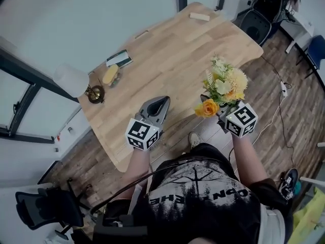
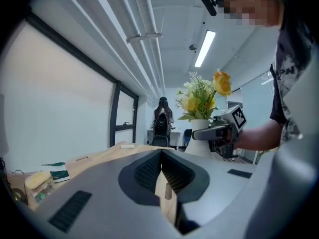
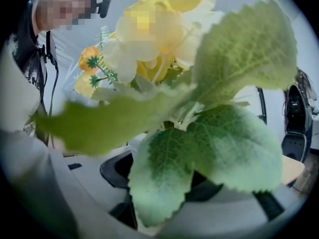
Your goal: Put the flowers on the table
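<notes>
A bunch of yellow and white flowers (image 1: 224, 84) stands in a white vase (image 2: 201, 132). My right gripper (image 1: 213, 103) is shut on the vase and holds it upright in the air, just off the near right edge of the wooden table (image 1: 167, 50). In the right gripper view, green leaves (image 3: 209, 148) fill the frame and hide most of the vase. My left gripper (image 1: 161, 103) is shut and holds nothing. It hovers over the table's near edge, left of the flowers (image 2: 202, 96). In the left gripper view its jaws (image 2: 161, 156) meet over the tabletop (image 2: 99, 158).
On the table's left side stand a white-shaded lamp (image 1: 71, 79), a yellow item in a clear container (image 1: 110, 75) and a green book (image 1: 119, 58). A wooden block (image 1: 199, 17) lies at the far end. An office chair (image 1: 260, 14) and floor cables (image 1: 282, 88) are at the right.
</notes>
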Available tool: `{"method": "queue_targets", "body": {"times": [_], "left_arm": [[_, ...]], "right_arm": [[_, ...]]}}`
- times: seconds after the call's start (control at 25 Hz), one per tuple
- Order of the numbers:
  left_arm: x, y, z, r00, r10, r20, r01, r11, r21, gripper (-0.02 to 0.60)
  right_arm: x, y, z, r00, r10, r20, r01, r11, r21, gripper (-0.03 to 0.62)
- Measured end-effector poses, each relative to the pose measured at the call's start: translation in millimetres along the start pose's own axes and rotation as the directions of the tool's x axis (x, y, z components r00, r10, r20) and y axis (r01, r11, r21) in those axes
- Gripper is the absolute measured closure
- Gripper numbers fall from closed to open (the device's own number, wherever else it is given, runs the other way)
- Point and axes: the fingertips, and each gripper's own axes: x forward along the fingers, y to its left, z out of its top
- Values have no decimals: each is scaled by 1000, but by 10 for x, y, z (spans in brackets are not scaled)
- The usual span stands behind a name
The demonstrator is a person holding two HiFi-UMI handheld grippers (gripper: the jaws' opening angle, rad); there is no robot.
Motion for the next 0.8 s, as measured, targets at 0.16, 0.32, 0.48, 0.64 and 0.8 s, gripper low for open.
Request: {"method": "queue_targets", "body": {"times": [0.16, 0.32, 0.48, 0.64, 0.8], "left_arm": [[410, 176, 68, 999, 32, -11, -32, 999, -2, 568], [695, 246, 83, 998, 63, -29, -63, 998, -2, 569], [917, 319, 138, 994, 108, -36, -108, 994, 1, 568], [1036, 412, 119, 988, 146, -50, -146, 989, 1, 568], [1038, 503, 122, 984, 171, -48, -171, 985, -7, 569]], "right_arm": [[220, -422, 96, 999, 38, -2, -38, 999, -11, 345], [353, -731, 136, 997, 78, -11, -78, 997, -12, 345], [465, -1008, 211, 993, 118, -5, -118, 993, -15, 345], [603, -1177, 181, 988, 157, -5, -157, 987, -17, 345], [782, -1254, 152, 982, 188, -12, -188, 982, -9, 345]]}}
